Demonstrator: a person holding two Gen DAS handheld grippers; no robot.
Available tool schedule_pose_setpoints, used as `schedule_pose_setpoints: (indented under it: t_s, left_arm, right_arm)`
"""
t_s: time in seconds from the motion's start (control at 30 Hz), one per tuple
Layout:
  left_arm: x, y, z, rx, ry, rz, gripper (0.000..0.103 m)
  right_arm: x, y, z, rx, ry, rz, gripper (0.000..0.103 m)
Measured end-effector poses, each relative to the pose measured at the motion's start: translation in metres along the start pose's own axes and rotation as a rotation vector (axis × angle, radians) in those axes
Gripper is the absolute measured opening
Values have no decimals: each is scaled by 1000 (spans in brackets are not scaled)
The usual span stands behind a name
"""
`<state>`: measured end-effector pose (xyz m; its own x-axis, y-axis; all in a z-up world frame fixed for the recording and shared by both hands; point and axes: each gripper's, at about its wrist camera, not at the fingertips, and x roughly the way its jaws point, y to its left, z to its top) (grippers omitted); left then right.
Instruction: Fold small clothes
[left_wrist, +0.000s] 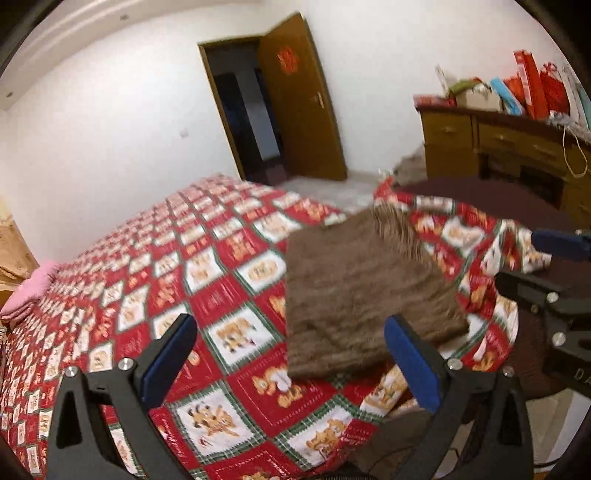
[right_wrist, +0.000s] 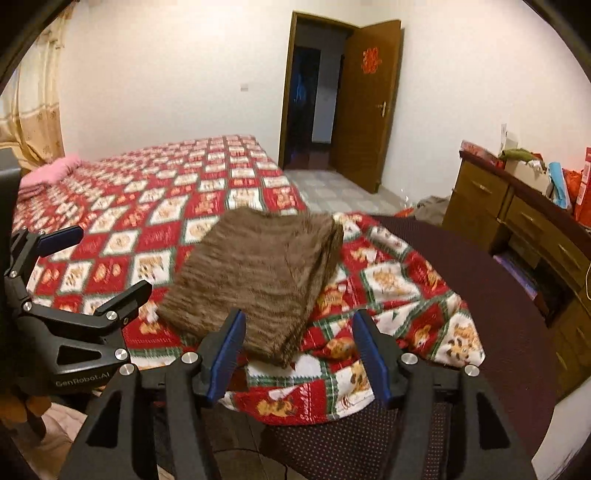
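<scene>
A brown knitted garment lies folded into a thick rectangle near the corner of the bed, on the red patterned bedspread; the right wrist view shows the same garment. My left gripper hangs above the near edge of the bed, its jaws wide apart with nothing between them. My right gripper hovers just short of the garment's near edge, jaws apart and empty. The left gripper also shows at the left of the right wrist view, and the right gripper at the right edge of the left wrist view.
A dark maroon mattress lies bare where the bedspread is pulled back at the bed's corner. A wooden dresser with bags and boxes stands to the right. An open wooden door is behind the bed. A pink pillow lies at the head.
</scene>
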<state>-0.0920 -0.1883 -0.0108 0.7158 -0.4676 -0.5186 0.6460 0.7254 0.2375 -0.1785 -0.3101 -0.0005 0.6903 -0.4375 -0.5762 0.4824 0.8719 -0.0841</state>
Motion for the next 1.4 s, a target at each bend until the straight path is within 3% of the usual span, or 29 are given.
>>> schedule_pose_setpoints:
  t_s: [0.23, 0.4, 0.53, 0.67, 1.4]
  left_arm:
    - [-30, 16, 15, -86, -70, -16, 103]
    - [-49, 25, 22, -140, -108, -25, 103]
    - [-64, 30, 27, -180, -136, -49, 103]
    - [-72, 28, 28, -170, -171, -32, 103]
    - [-75, 22, 28, -146, -173, 1, 103]
  right_arm:
    - [-34, -1, 18, 44, -113, 2, 62]
    - [-67, 6, 27, 36, -241, -33, 63]
    - [-90, 14, 29, 9, -361, -80, 78]
    - [-102, 23, 30, -26, -434, -119, 78]
    - [-95, 10, 27, 42, -391, -101, 79]
